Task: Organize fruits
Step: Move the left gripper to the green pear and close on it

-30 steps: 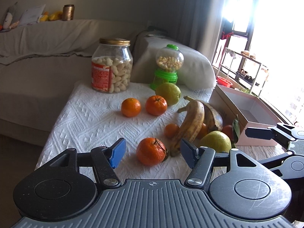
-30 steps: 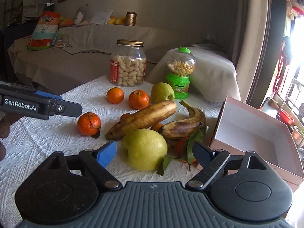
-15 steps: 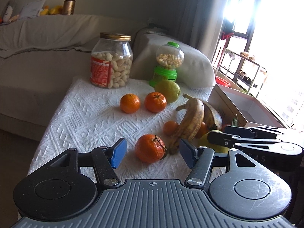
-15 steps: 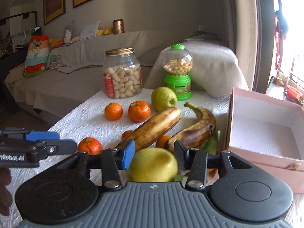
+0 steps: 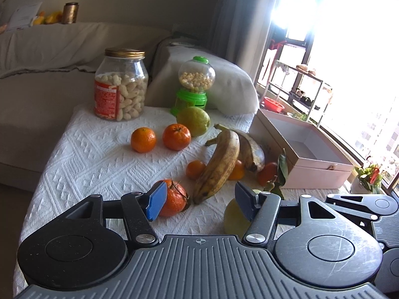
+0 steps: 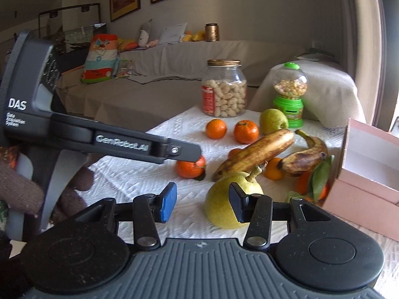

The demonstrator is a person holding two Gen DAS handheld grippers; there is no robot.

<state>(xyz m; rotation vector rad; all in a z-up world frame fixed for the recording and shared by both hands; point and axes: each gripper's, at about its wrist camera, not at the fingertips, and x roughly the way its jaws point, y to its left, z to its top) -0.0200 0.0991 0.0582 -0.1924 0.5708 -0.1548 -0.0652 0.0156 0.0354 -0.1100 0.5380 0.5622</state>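
Note:
A big yellow pear lies on the white cloth right in front of my right gripper. Its jaws stand narrow. The black right finger overlaps the pear, while cloth shows between the blue pad and the fruit, so nothing is pinched. My left gripper is open, and a mandarin sits just inside its blue pad. Beyond them lie two brown-spotted bananas, two mandarins, a second pear and small mandarins under the bananas. The left gripper's arm crosses the right wrist view above the near mandarin.
An open pink box stands at the table's right edge, beside a leafy mandarin. At the back stand a jar of peanuts and a green candy dispenser. A gloved hand holds the left gripper. A covered sofa lies behind.
The right gripper's jaws narrowed around the near pear, then swung left; the pear now sits off to the right behind the right finger. In the left view the mandarin shifted toward the blue pad.

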